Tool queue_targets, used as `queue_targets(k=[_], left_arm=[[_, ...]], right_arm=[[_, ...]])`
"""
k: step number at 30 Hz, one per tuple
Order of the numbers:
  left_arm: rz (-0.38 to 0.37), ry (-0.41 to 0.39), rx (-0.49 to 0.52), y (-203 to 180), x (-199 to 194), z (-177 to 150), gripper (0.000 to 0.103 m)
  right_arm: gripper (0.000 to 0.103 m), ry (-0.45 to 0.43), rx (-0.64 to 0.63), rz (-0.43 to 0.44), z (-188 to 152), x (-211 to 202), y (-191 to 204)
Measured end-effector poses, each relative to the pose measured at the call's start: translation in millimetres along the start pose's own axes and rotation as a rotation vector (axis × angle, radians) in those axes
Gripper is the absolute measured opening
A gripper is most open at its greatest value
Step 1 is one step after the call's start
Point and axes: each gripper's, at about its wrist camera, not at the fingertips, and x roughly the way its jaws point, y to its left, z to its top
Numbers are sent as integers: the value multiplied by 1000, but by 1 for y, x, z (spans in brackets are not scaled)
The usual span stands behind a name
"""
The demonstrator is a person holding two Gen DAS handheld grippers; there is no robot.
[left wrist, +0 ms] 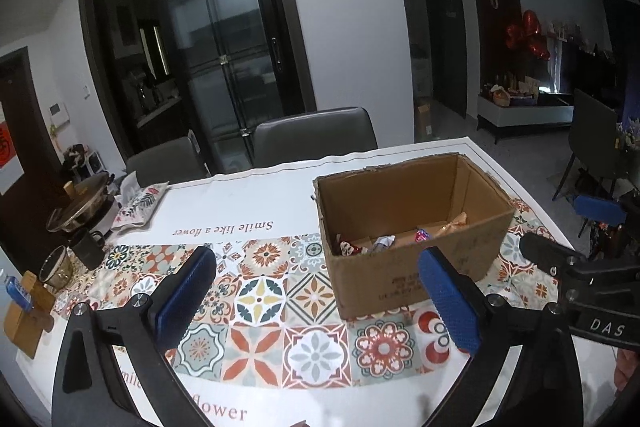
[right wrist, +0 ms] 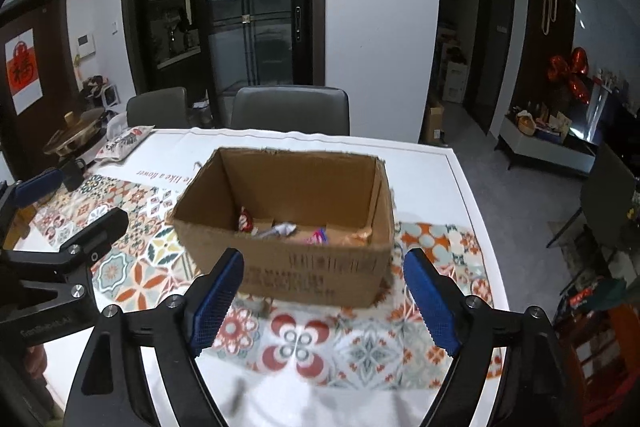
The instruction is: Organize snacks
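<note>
Tiled tablecloth (right wrist: 160, 251) bears the snack box (right wrist: 304, 267) just beyond both spread, empty hand-held grippers (right wrist: 324, 291).

Table (right wrist: 460, 195) under tiled floral cloth (right wrist: 152, 267); on it cardboard box (right wrist: 320, 267), pot (left wrist: 86, 205), mug (left wrist: 86, 247), patterned pouch (left wrist: 138, 207)

Dim indoor light — ceiling lamps glare in glass door (left wrist: 224, 39); fisheye edges dark, slight blur.

The tablecloth (left wrist: 240, 203) reads "Smile like a flower" — upside down. The right gripper (left wrist: 600, 327) carries "DAS". The cardboard box (right wrist: 304, 267) bears print — illegible.
</note>
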Motion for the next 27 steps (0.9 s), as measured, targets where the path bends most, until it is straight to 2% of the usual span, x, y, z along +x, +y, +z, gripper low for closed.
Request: queue_targets(k=[5, 13, 19, 27], left_arm=[[-9, -11, -12, 1, -19, -16, 103], [-23, -37, -33, 0, -42, -43, 103], [-62, -38, -50, -3, -53, -60, 103], [-55, -63, -54, -4, -67, -77, 103]], right_arm=[[83, 2, 7, 1, -24, -16, 3], [83, -53, 39, -28, -56, -42, 6], [87, -98, 48, -27, -75, -59, 10], [87, -132, 51, -23, -94, -75, 14]])
